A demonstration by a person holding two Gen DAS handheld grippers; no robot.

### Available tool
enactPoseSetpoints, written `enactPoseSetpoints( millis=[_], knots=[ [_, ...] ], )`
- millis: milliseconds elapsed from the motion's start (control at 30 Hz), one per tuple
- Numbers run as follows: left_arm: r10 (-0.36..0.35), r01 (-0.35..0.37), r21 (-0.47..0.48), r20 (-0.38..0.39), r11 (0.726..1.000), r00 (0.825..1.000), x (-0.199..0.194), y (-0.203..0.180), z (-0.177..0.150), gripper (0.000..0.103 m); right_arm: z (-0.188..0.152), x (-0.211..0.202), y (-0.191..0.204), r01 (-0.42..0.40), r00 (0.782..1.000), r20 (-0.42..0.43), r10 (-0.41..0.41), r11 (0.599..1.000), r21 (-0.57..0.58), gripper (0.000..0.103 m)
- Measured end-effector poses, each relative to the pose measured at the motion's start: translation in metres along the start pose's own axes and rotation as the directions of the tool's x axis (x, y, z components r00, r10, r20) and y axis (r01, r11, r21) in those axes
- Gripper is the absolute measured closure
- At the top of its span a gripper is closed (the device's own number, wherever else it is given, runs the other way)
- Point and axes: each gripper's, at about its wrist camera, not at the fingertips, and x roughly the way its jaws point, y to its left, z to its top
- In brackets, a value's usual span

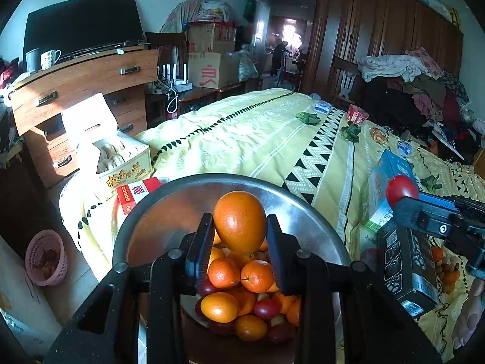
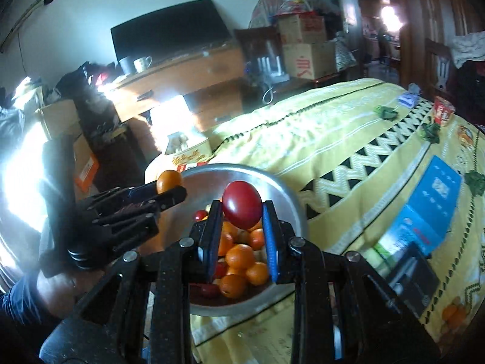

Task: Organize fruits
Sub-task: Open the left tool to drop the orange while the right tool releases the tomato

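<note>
A metal bowl (image 1: 306,209) sits on the bed's near edge, filled with small oranges (image 1: 257,275) and red cherry tomatoes (image 1: 266,308). My left gripper (image 1: 240,227) is shut on an orange (image 1: 239,222) and holds it above the bowl. It also shows in the right wrist view (image 2: 169,188), left of the bowl (image 2: 282,188). My right gripper (image 2: 242,209) is shut on a red tomato (image 2: 242,204) above the bowl. In the left wrist view the right gripper (image 1: 403,197) and its tomato (image 1: 401,189) hang right of the bowl.
The bowl rests on a yellow patterned bedspread (image 1: 266,139). A blue box (image 1: 385,182) and a black box (image 1: 406,267) lie to its right, a pastry box (image 1: 121,157) and red packet (image 1: 136,194) to its left. A pink basket (image 1: 45,257) stands on the floor.
</note>
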Motion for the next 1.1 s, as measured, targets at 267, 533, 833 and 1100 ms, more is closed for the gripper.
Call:
enactPoseSetpoints(
  millis=[267, 533, 833, 1100],
  knots=[
    [-0.008, 0.007, -0.023, -0.038, 1.0, 0.999, 0.016, 0.014, -0.007, 0.068, -0.004, 0.021, 0.007, 0.005, 0.998, -0.067, -0.004, 1.0, 0.01, 0.077],
    [-0.014, 0.013, -0.027, -0.055, 1.0, 0.998, 0.021, 0.017, -0.009, 0.068, -0.002, 0.033, 0.016, 0.009, 0.997, -0.082, -0.008, 1.0, 0.012, 0.077],
    [-0.011, 0.009, -0.029, -0.072, 1.0, 0.997, 0.029, 0.02, -0.011, 0.068, -0.003, 0.04, 0.017, 0.008, 0.996, -0.092, -0.006, 1.0, 0.015, 0.077],
    [-0.011, 0.009, -0.027, -0.074, 1.0, 0.997, 0.029, 0.02, -0.012, 0.068, -0.006, 0.044, 0.017, 0.009, 0.995, -0.099, -0.007, 1.0, 0.017, 0.076]
  ],
)
